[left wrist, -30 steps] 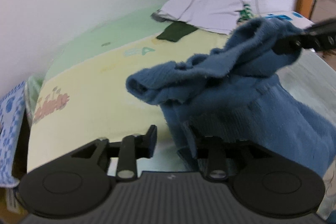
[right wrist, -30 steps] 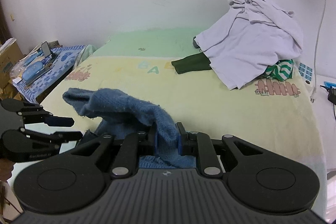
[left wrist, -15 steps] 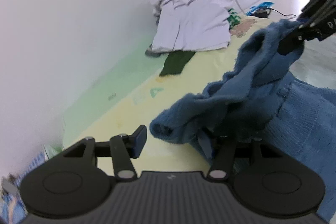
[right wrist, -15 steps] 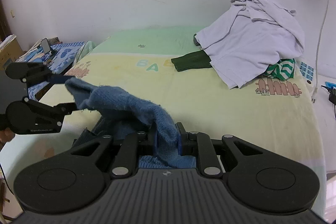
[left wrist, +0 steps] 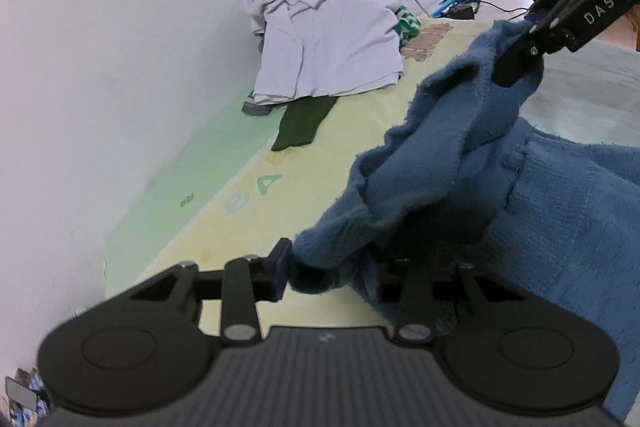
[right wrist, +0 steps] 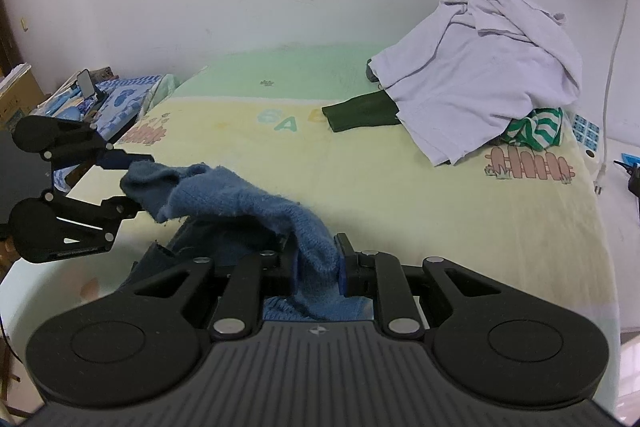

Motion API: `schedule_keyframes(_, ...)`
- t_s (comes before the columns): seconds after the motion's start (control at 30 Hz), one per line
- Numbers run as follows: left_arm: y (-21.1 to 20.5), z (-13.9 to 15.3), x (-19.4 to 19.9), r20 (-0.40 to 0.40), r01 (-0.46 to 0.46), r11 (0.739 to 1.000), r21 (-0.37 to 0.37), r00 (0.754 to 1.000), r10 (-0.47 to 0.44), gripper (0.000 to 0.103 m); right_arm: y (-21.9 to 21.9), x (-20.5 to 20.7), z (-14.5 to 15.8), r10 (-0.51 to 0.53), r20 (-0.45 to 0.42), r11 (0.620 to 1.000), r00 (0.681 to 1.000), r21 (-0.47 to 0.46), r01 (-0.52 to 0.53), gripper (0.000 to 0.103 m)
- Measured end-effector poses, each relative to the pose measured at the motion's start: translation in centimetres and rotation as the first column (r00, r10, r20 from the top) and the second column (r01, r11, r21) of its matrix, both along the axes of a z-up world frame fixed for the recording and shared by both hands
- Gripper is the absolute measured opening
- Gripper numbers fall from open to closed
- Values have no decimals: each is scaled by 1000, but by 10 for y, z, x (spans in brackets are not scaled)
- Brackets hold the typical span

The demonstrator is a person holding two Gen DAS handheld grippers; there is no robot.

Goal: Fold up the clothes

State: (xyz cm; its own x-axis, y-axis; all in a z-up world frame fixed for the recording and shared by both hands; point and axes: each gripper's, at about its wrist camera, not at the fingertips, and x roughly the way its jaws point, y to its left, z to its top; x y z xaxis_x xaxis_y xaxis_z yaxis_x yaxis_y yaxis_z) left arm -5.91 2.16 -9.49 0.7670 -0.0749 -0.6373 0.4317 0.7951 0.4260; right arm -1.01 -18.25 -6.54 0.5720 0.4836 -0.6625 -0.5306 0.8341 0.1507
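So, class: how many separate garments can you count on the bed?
5: blue sweater held at the front, white shirt heaped at the back, dark green piece and grey piece poking out beneath it, striped green piece beside it. More may be hidden underneath.

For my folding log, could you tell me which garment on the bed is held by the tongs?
The blue knit sweater, pinched by both tongs; the white shirt, dark green piece and striped one lie untouched.

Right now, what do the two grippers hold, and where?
Right gripper pinches the blue sweater at a fold; the left gripper's jaws sit around its end, not visibly clamped.
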Motion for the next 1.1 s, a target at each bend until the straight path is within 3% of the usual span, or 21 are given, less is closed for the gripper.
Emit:
schedule_keyframes(0.17,-6,4,-8,15,-37,999,-15,999,38,23,-3,4,2,-11,4,1000,1000,14,11,17)
schedule_keyframes(0.47,-1,27,-31,25,-83,985,-150,996,88,21,-14,-2,7,28,18,1000,999,10,-28,18)
schedule_keyframes(0.6,-4,34,-46,28,-76,983,-169,996,82,20,-18,-9,8,60,24,998,998,-11,-59,18)
schedule_keyframes(1.1,-8,37,-84,-55,-110,962,-250,993,100,17,-29,-35,-2,167,8,984,986,-61,-166,18)
